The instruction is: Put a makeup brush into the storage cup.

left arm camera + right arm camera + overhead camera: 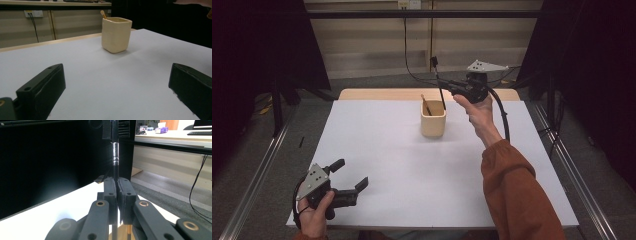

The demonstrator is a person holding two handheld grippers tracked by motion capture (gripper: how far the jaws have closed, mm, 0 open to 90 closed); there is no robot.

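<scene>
A cream square cup [433, 120] [116, 35] stands on the white table [387, 165] toward the back, with a thin wooden stick [426, 104] [103, 14] leaning inside it. Just above the cup's right rim, my right gripper [443, 89] [117, 185] is shut on a slim black-handled brush [438, 80] [115, 157] with a silver ferrule. The brush stands nearly upright and its lower end reaches down at the cup's mouth. My left gripper [350, 173] [117, 75] rests at the table's front left corner, open, with nothing between its jaws, pointing at the cup.
A strip of bare wooden tabletop [377, 94] shows behind the white sheet. Metal rails [254, 170] run along both sides of the table. A black cable [503, 115] trails from the right gripper past the person's forearm in an orange sleeve [517, 190].
</scene>
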